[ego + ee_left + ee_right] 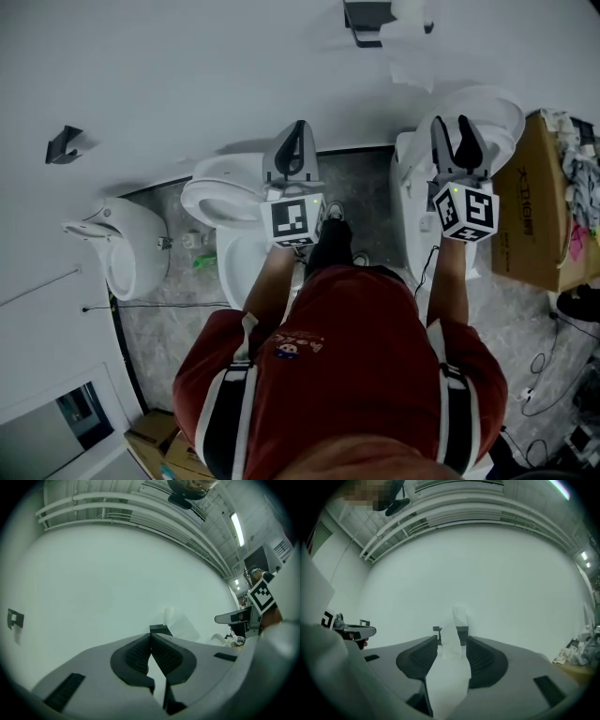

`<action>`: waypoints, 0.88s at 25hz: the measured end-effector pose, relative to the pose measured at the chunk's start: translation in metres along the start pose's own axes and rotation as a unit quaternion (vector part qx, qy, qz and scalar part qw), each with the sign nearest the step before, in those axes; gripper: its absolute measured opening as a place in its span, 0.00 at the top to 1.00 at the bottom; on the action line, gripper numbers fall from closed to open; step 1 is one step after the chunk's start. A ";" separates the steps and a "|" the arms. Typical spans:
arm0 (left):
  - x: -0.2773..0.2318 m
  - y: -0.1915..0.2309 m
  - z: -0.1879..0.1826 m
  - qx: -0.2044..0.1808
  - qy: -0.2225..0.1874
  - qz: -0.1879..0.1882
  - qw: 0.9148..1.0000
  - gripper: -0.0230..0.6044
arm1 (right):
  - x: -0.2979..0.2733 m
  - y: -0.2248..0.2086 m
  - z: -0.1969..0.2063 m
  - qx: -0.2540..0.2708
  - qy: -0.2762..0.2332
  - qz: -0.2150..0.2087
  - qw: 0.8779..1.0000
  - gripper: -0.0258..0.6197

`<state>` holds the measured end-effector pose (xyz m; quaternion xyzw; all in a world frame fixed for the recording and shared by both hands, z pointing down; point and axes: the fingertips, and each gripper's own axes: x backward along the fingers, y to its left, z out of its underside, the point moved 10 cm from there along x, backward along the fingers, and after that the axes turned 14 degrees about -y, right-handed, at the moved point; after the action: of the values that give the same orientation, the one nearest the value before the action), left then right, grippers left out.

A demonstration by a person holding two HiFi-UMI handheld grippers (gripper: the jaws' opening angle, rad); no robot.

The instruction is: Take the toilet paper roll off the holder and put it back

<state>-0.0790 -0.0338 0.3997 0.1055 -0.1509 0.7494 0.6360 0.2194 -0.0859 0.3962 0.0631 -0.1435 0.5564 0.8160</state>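
I am aiming my right gripper (451, 124), jaws apart, at the white toilet paper roll (459, 614). My left gripper (151, 638) is sitting closed.

The light is dim and even, with a grey-green cast. In the head view the wall (187, 66) is pale and the shadows on it are soft. Both gripper views bend strongly at the edges and have black corners. A ceiling lamp (237, 528) glares at the far right.

White toilet paper roll (410, 11) on dark wall holder (362, 21); loose tail (412, 71) hanging below
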 end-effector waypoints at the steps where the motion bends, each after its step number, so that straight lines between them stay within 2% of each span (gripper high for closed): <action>1: 0.000 -0.001 -0.002 -0.001 -0.001 0.001 1.000 0.93 | 0.002 0.000 -0.002 0.004 -0.002 0.001 1.000 0.66; 10: 0.004 -0.008 -0.011 -0.012 -0.013 0.007 1.000 0.93 | 0.012 -0.003 -0.008 -0.011 -0.012 0.006 1.000 0.94; 17: 0.011 -0.011 -0.012 -0.009 -0.011 0.005 1.000 0.93 | 0.017 0.005 -0.011 0.003 -0.009 -0.005 1.000 0.95; 22: 0.016 -0.010 -0.010 -0.012 -0.005 0.004 1.000 0.93 | 0.022 0.005 -0.011 0.004 -0.010 0.008 1.000 0.95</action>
<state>-0.0712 -0.0138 0.3966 0.1011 -0.1633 0.7495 0.6335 0.2238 -0.0614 0.3919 0.0708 -0.1503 0.5627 0.8098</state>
